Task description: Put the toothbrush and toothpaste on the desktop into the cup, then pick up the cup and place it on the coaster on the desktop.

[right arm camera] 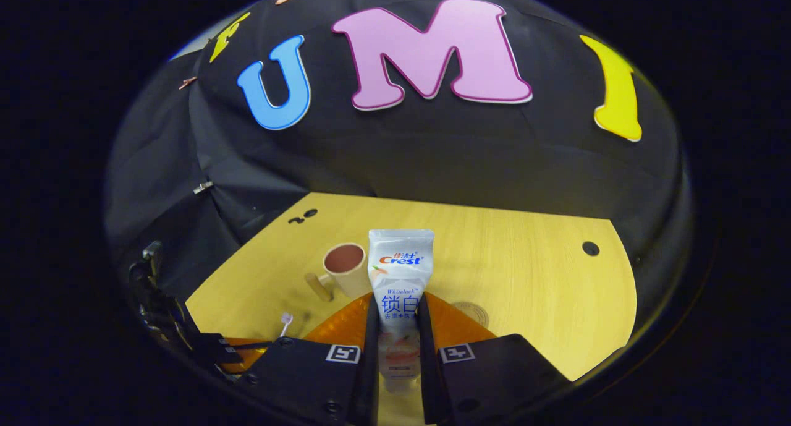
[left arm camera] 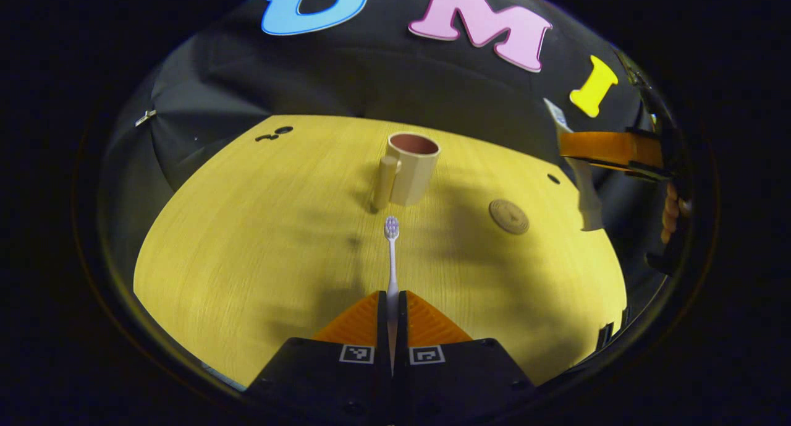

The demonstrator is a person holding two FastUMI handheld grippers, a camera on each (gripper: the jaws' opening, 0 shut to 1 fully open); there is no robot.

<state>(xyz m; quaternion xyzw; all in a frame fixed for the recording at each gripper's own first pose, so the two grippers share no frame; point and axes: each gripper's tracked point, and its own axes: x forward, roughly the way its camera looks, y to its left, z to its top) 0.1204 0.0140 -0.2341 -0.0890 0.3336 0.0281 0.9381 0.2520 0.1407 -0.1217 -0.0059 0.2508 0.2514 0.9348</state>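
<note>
In the left gripper view the left hand-held gripper (left arm camera: 392, 305) is closed almost to touching, its two fingers pinching the handle of the toothbrush (left arm camera: 391, 253), which points straight ahead with its bristled head at the far end, raised above the desk (left arm camera: 247, 240). Just beyond the brush head stands the cup (left arm camera: 411, 169), upright on the desk, its handle turned toward the near left and its mouth open. To the right of the cup, well apart from it, the round coaster (left arm camera: 509, 216) lies flat on the desk. At the far right edge of this view the right hand-held gripper (left arm camera: 609, 149) shows from the side, with a hand (left arm camera: 670, 211) behind it and the toothpaste (left arm camera: 578, 172) hanging through its fingers. In the right gripper view the right hand-held gripper (right arm camera: 398, 327) is partly closed, both fingers pressing the sides of the toothpaste (right arm camera: 400, 284), which stands upright between them with its flat crimped end up, held clear of the desk (right arm camera: 525, 271). Behind the tube and just to its left is the cup (right arm camera: 347, 268), handle to the near left. The coaster (right arm camera: 473, 313) shows past the right finger, partly hidden by it. At the lower left of this view the left hand-held gripper (right arm camera: 238, 347) shows, with the brush head (right arm camera: 286, 319) sticking out of it.
</note>
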